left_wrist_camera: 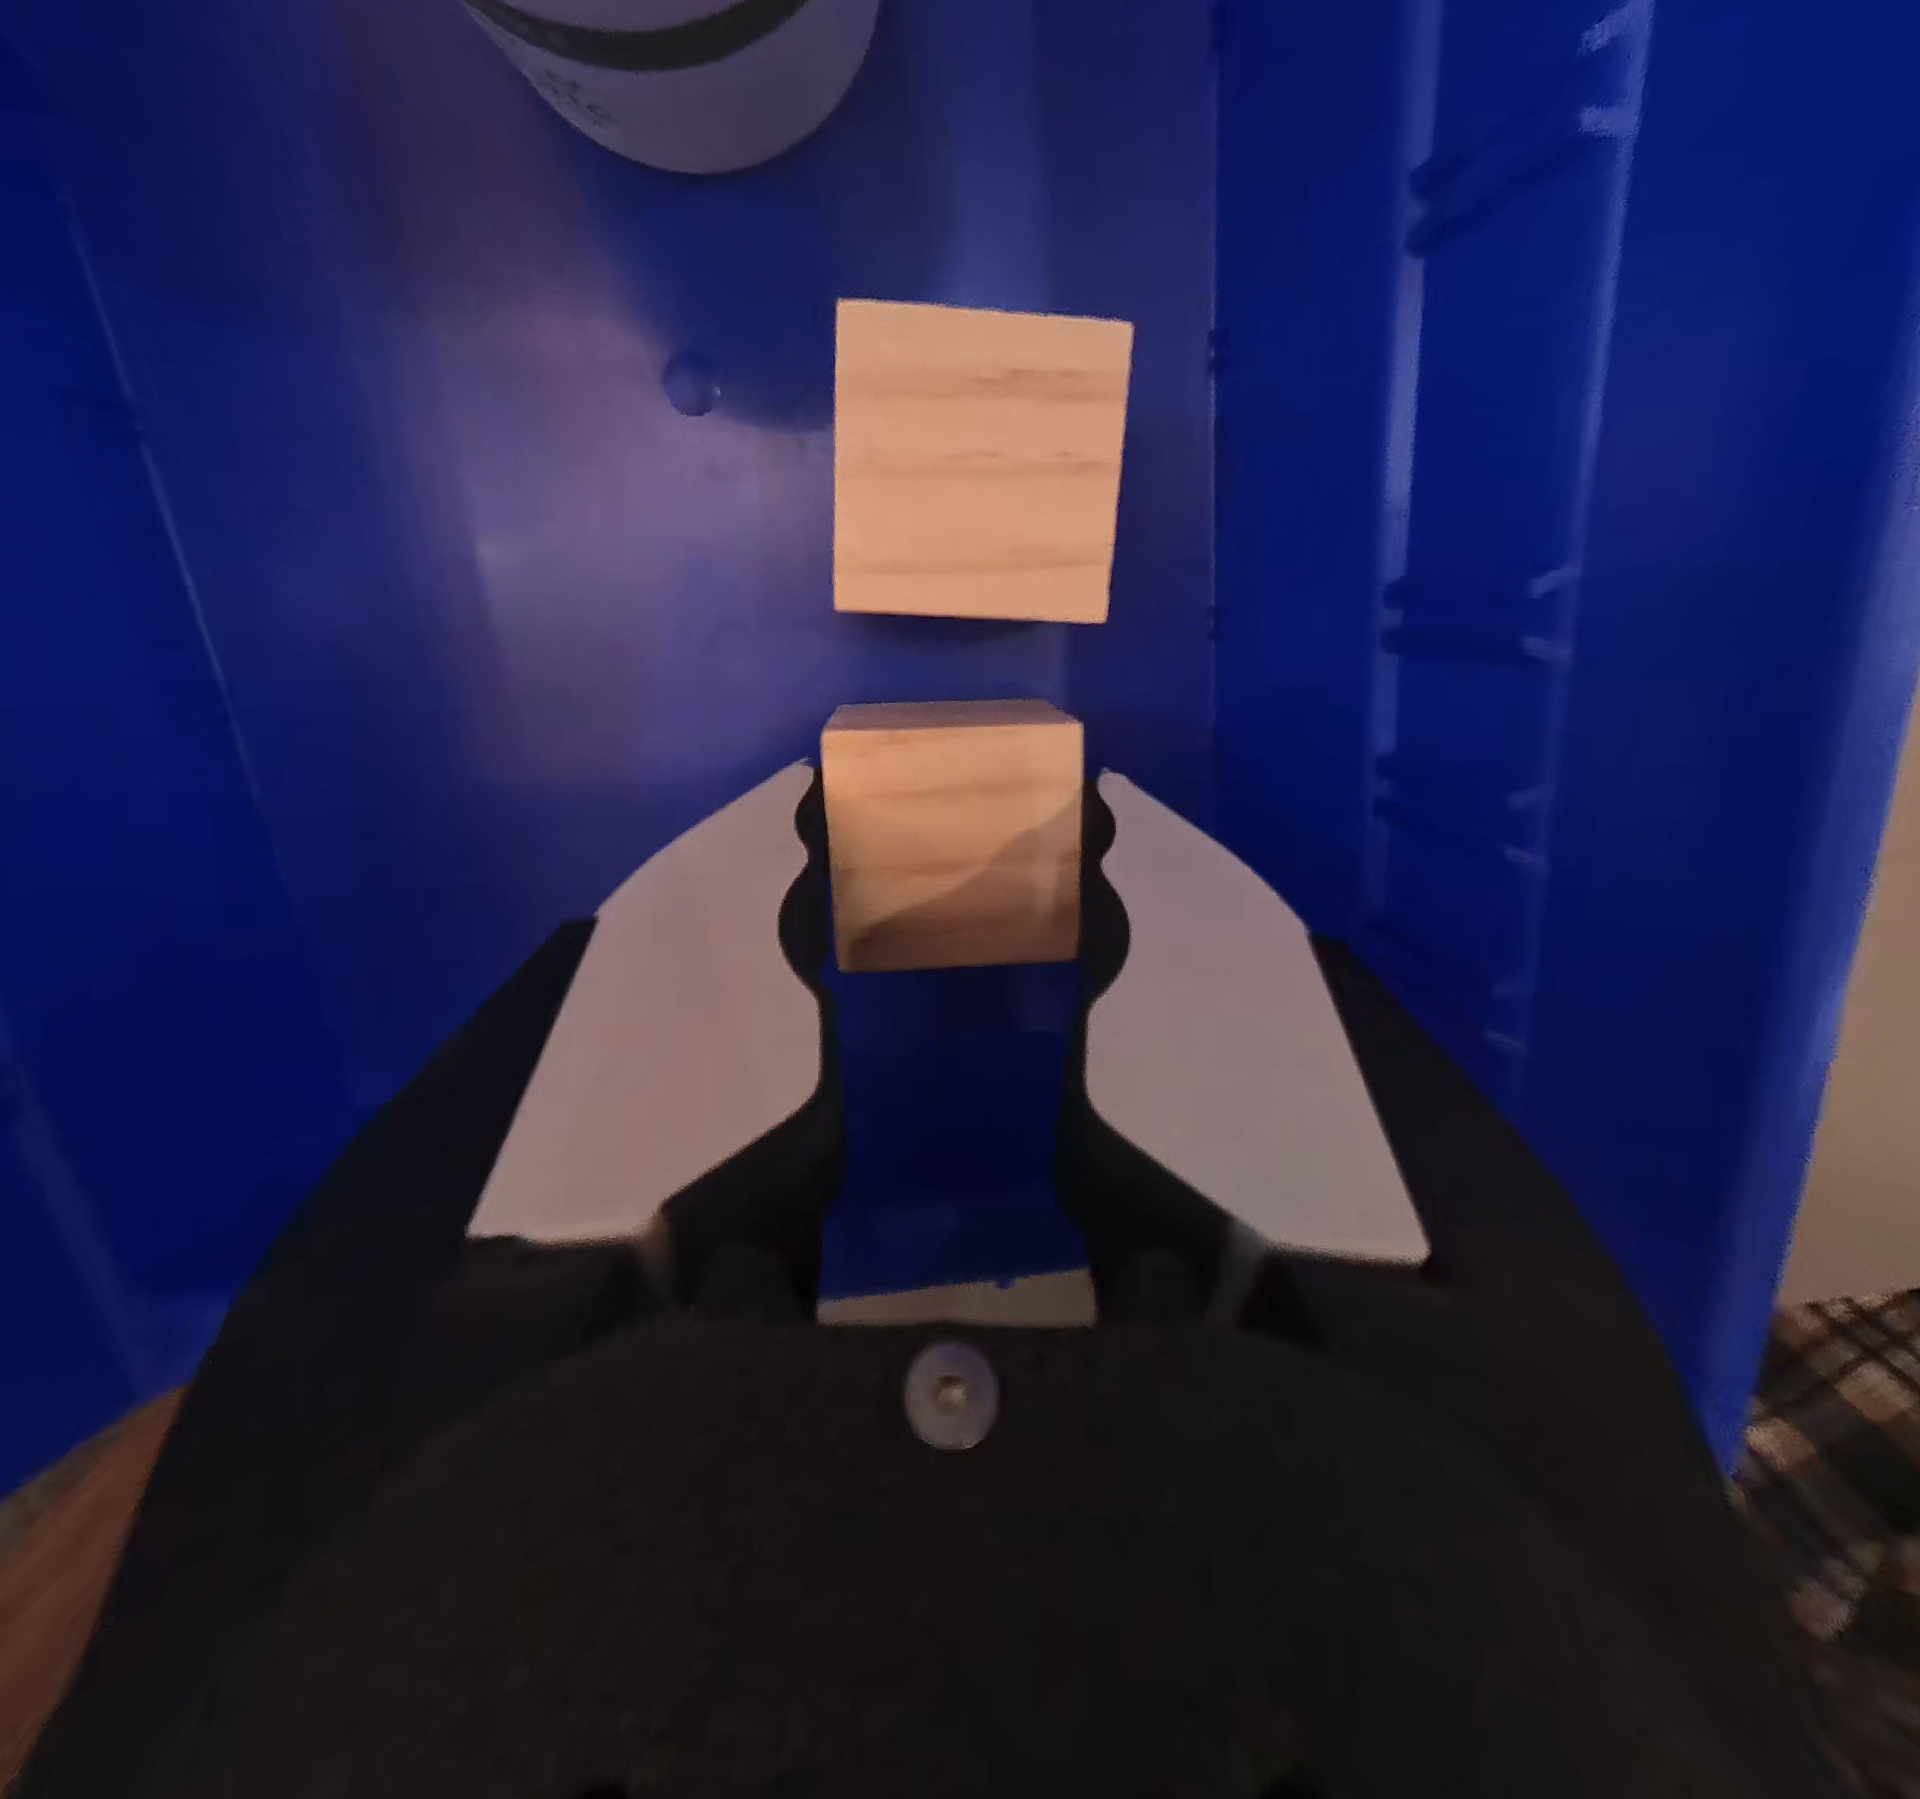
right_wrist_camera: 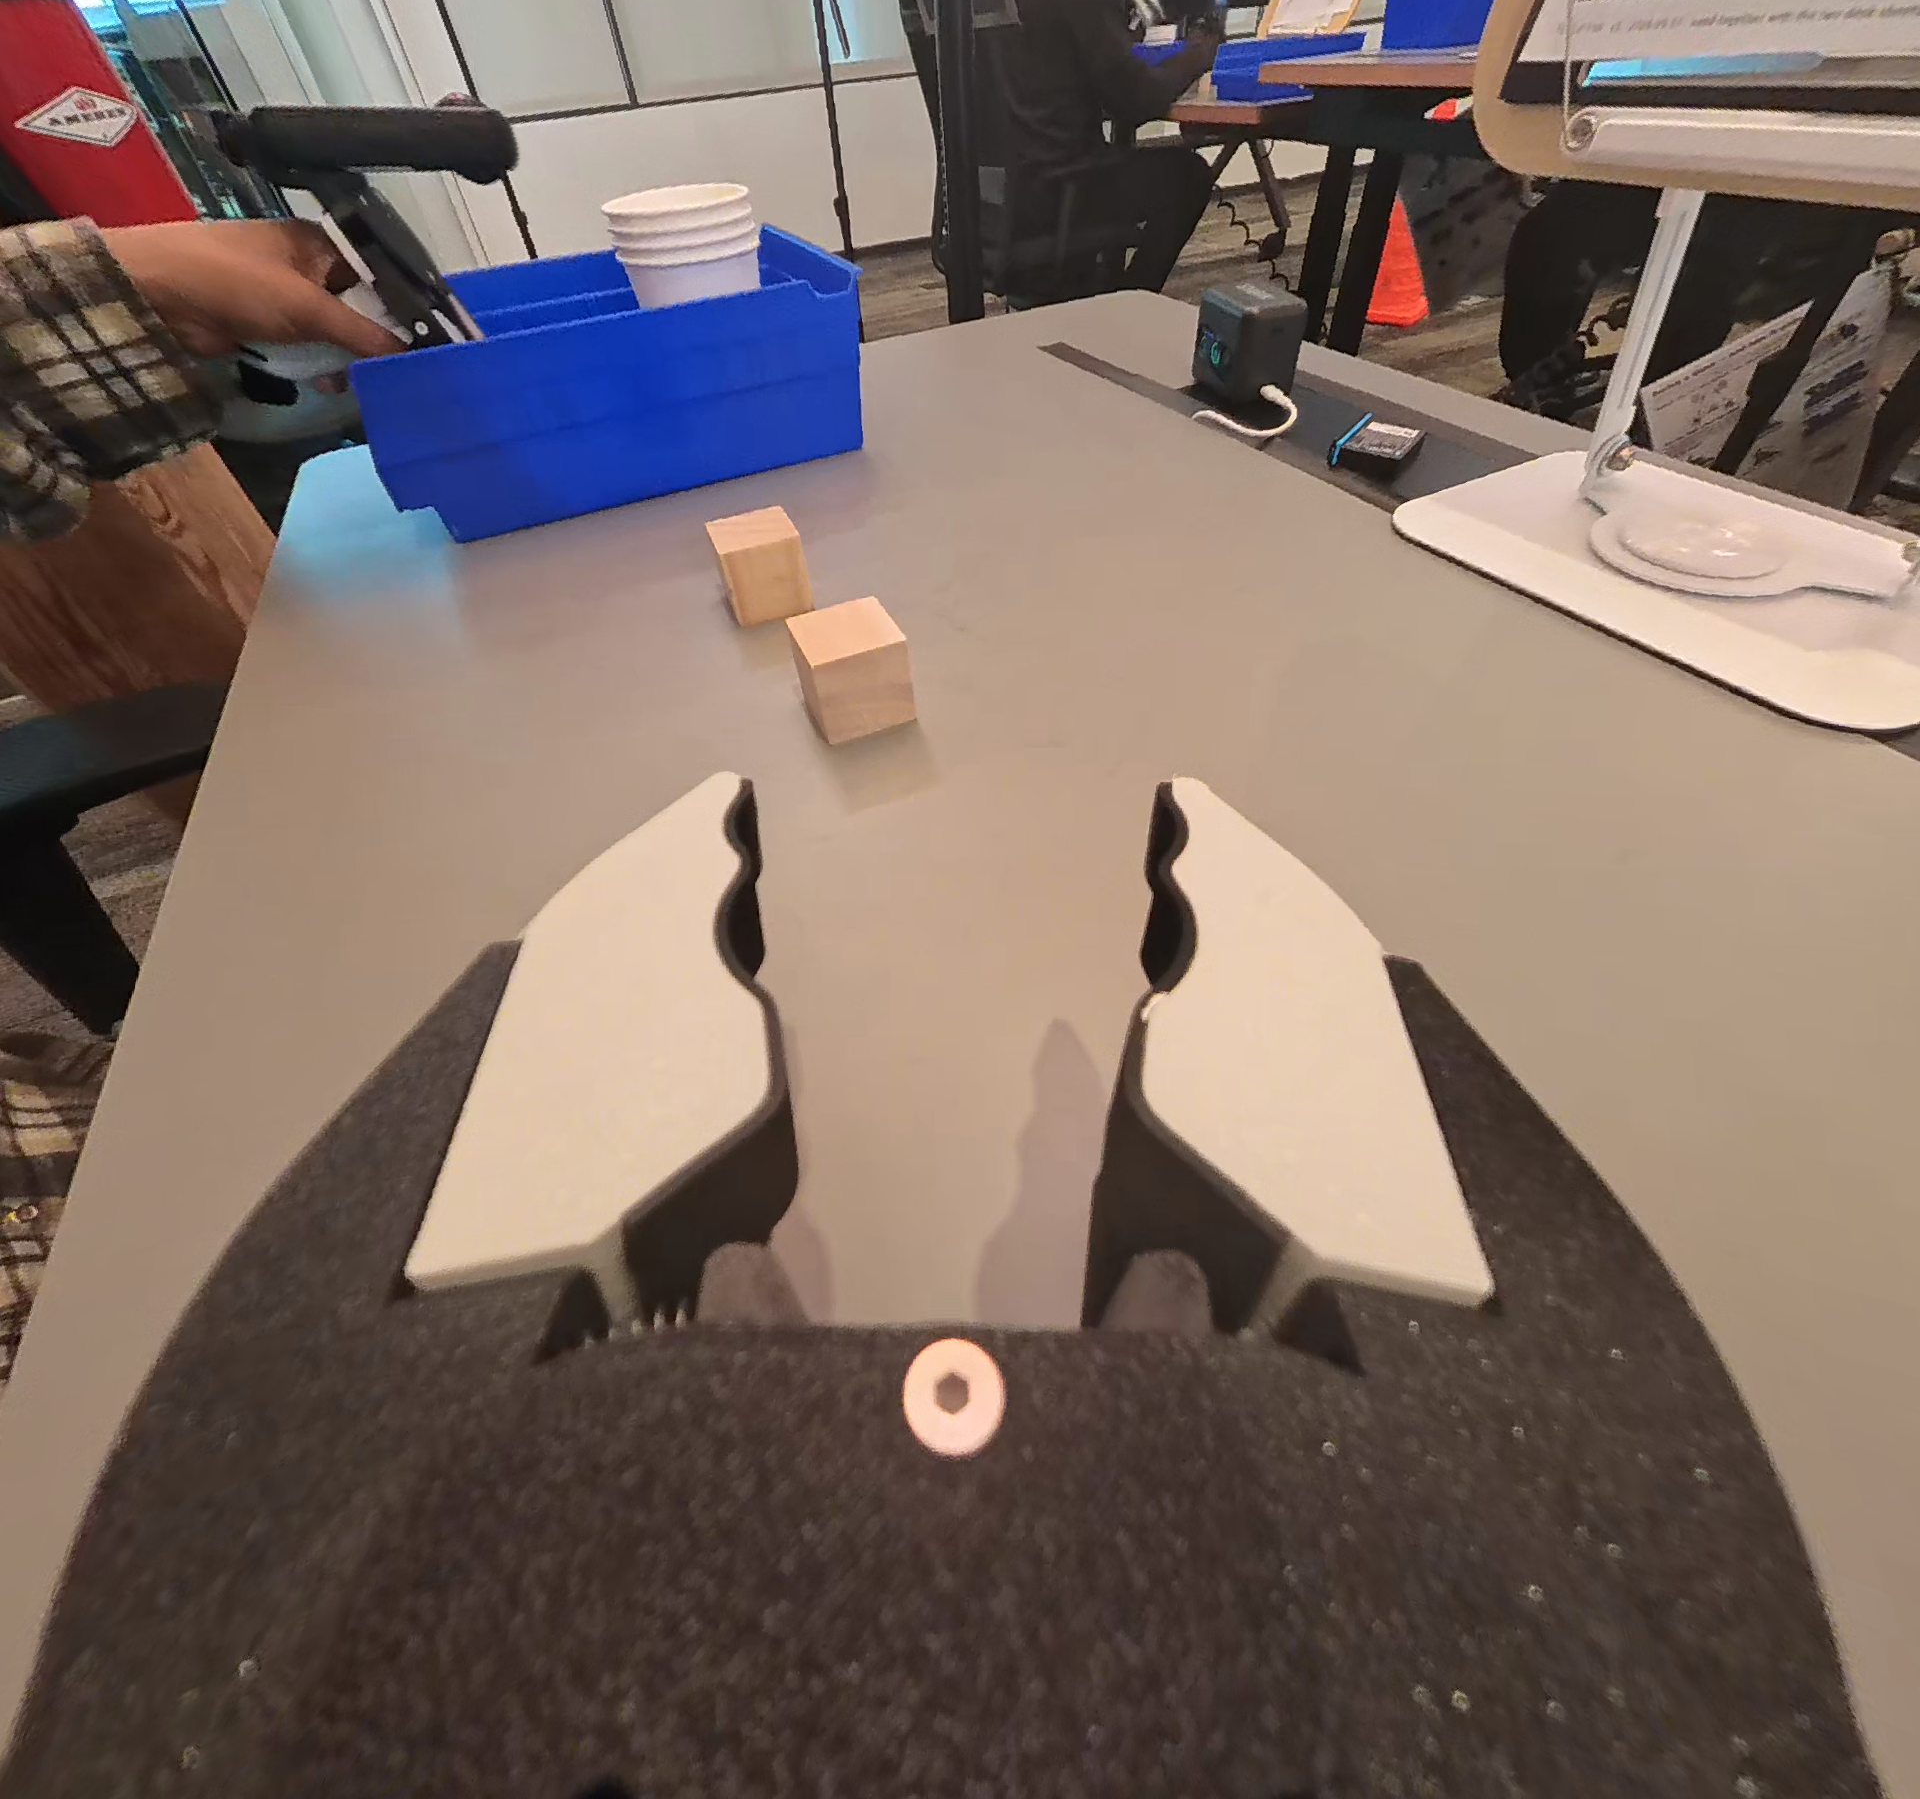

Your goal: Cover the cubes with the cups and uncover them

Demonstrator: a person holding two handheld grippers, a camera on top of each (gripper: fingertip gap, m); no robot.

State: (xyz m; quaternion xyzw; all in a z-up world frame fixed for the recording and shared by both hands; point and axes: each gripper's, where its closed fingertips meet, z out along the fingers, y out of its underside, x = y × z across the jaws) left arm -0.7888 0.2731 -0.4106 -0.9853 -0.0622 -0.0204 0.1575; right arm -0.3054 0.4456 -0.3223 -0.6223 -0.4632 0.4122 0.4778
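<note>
Left gripper (left_wrist_camera: 953,793) clamped on a wooden cube (left_wrist_camera: 954,845) inside the blue bin (left_wrist_camera: 1455,606), second cube (left_wrist_camera: 979,463) beyond it, cup stack (right_wrist_camera: 683,245) in bin, right gripper (right_wrist_camera: 954,793) wide apart above the bench (right_wrist_camera: 1247,710), two cubes (right_wrist_camera: 852,669) ahead.

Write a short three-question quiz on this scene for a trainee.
1. True or false: the right gripper holds a cube.
2. How many wooden cubes lie on the grey table? A one, B two, C four.
3. Fill in: the left gripper has its fingers shut on the held cube inside the blue ____.
Key: 1 false, its fingers are open and empty. 2 B: the near cube and the far cube. 3 bin.
</note>
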